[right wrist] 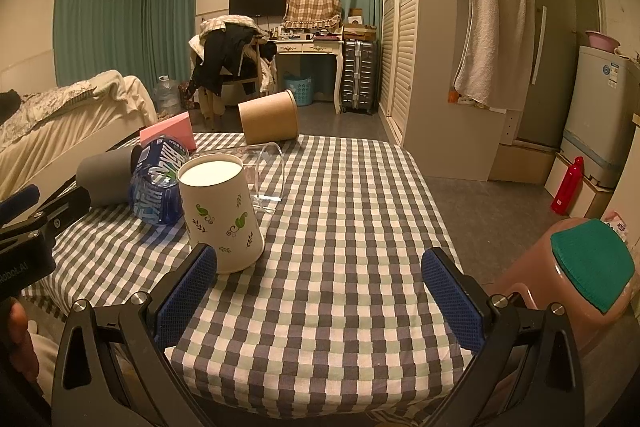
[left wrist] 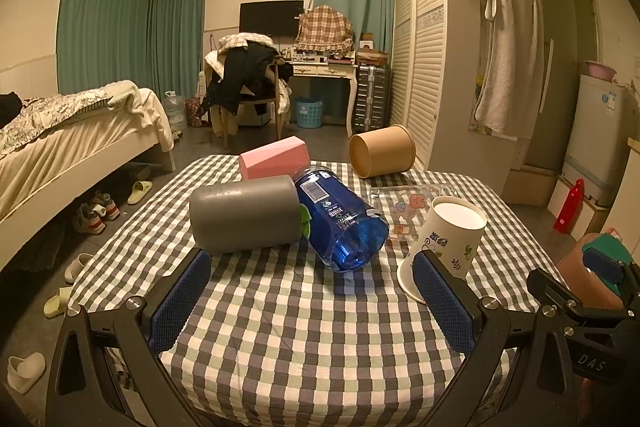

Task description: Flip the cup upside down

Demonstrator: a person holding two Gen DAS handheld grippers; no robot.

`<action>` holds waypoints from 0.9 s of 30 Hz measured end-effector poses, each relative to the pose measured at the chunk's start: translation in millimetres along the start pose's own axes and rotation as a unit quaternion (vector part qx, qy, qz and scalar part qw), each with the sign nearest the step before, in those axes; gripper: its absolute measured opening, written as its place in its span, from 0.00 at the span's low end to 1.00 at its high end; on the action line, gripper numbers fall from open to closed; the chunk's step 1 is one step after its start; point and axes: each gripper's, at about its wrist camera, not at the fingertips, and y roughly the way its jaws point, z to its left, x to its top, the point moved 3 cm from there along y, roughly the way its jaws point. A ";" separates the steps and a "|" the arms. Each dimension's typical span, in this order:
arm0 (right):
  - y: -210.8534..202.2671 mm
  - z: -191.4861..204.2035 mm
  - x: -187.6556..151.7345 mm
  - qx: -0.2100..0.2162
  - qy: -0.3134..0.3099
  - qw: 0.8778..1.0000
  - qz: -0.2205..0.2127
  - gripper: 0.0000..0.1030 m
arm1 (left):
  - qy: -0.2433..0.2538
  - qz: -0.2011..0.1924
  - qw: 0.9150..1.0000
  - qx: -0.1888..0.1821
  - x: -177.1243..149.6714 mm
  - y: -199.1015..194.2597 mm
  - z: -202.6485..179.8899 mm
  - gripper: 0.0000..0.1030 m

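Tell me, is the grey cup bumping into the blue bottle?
Touching. In the left wrist view the grey cup, lying on its side, has its end pressed against the side of the blue bottle, with no tablecloth showing between them.

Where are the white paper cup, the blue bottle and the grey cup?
white paper cup (right wrist: 218,211), right wrist view, side wall.
blue bottle (left wrist: 340,215), left wrist view, its body.
grey cup (left wrist: 244,213), left wrist view, side wall.

A gray cylinder lay on its side on the checked tablecloth, touching a blue bottle, also lying down. Behind them sat a pink block and a tipped brown paper tub. A pink stool stood beside the table.
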 end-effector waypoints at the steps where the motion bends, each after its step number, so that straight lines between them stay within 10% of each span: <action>1: 0.0 -0.5 -0.1 0.000 0.000 1.000 0.000 1.00 | 0.000 0.000 1.000 0.000 -0.1 0.0 0.0 1.00; 27: 2.4 1.1 -2.2 -0.001 -0.002 1.000 0.004 1.00 | 0.001 0.000 1.000 0.001 0.2 -0.7 0.8 1.00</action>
